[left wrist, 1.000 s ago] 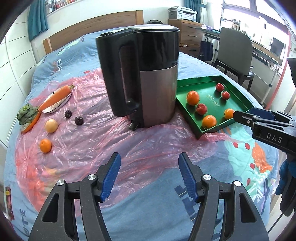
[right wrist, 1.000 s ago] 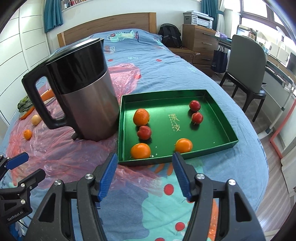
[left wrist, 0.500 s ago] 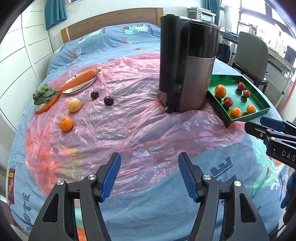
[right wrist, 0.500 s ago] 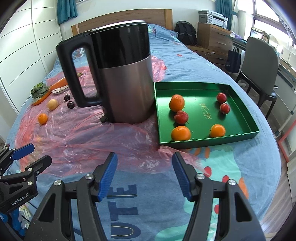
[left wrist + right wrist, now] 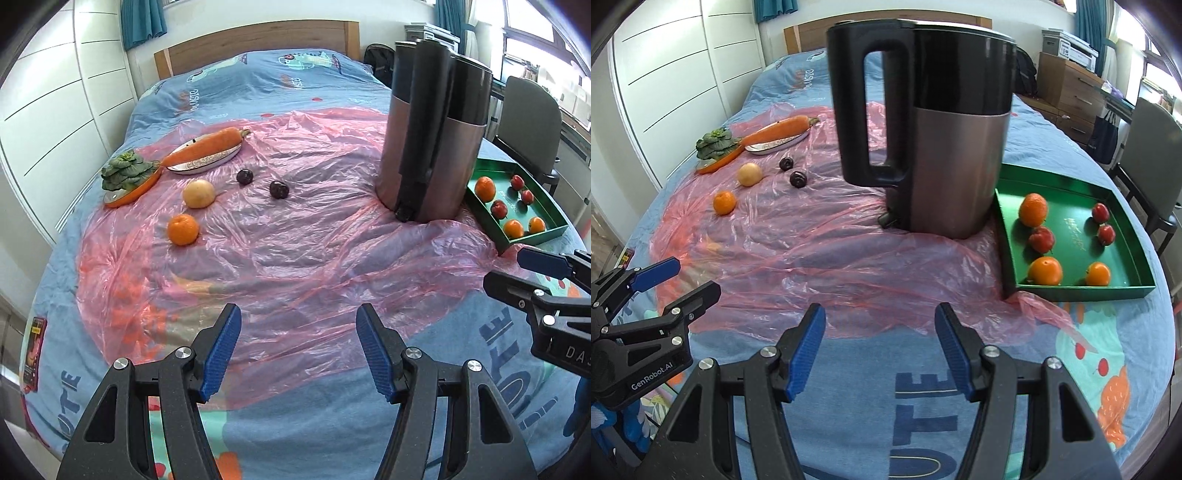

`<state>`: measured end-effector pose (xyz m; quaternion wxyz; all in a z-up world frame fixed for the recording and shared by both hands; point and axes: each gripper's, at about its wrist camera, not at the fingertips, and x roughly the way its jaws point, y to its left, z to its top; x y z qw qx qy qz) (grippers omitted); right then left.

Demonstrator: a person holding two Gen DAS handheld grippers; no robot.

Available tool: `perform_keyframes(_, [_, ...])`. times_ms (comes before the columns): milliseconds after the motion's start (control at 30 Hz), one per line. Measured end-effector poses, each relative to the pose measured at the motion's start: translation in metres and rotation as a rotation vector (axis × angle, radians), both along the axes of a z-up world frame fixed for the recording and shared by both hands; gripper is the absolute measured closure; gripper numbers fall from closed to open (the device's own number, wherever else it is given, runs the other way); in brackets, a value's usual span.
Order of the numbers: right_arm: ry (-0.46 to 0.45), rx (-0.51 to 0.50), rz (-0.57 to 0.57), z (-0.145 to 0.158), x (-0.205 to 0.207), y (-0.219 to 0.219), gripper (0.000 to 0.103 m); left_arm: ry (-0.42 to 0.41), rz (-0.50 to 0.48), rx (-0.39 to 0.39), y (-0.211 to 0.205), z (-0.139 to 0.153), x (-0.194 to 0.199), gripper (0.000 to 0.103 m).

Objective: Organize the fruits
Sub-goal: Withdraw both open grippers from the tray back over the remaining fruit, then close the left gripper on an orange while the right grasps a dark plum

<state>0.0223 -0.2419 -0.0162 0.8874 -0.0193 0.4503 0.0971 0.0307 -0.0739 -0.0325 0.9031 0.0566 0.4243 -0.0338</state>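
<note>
A green tray [image 5: 1067, 186] at the right holds three oranges and three small red fruits. Loose on the pink plastic sheet [image 5: 295, 240] at the left lie an orange [image 5: 183, 229], a pale yellow fruit [image 5: 198, 193] and two dark plums [image 5: 244, 176] [image 5: 279, 189]. My left gripper [image 5: 297, 347] hangs open over the sheet's near edge, nothing between its blue pads. My right gripper [image 5: 879, 349] is open too, above the blue bedspread in front of the kettle, and empty. Each gripper shows at the edge of the other's view.
A tall black-and-steel kettle [image 5: 934, 122] stands between the loose fruit and the tray. A carrot [image 5: 207, 146] lies on an oval dish, with a leafy green vegetable [image 5: 127, 171] on an orange dish beside it. Everything rests on a bed [image 5: 258, 85]; a chair [image 5: 1148, 144] stands at the right.
Both grippers have swung leftward along the bed and sunk slightly; the kettle and tray have slid toward the right of both views, and the loose fruit now sits nearer the middle. Jaws unchanged.
</note>
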Motion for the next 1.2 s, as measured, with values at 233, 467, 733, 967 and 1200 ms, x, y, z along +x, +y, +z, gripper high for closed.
perform_keyframes(233, [-0.011, 0.001, 0.108, -0.005, 0.014, 0.047, 0.0, -0.017, 0.085, 0.0, 0.039, -0.003, 0.013, 0.044])
perform_keyframes(467, [-0.009, 0.023, 0.174, -0.016, 0.044, 0.082, 0.0, -0.016, 0.174, -0.013, 0.079, -0.012, 0.034, 0.044])
perform_keyframes(733, [-0.033, 0.032, 0.219, -0.022, 0.09, 0.117, 0.0, -0.05, 0.259, -0.008, 0.123, -0.023, 0.067, 0.044])
perform_keyframes(967, [-0.081, 0.025, 0.218, -0.026, 0.13, 0.137, 0.0, -0.073, 0.319, -0.031, 0.154, -0.034, 0.091, 0.044])
perform_keyframes(1200, [-0.132, 0.027, 0.192, -0.026, 0.167, 0.147, 0.0, -0.105, 0.331, -0.06, 0.169, -0.039, 0.108, 0.038])
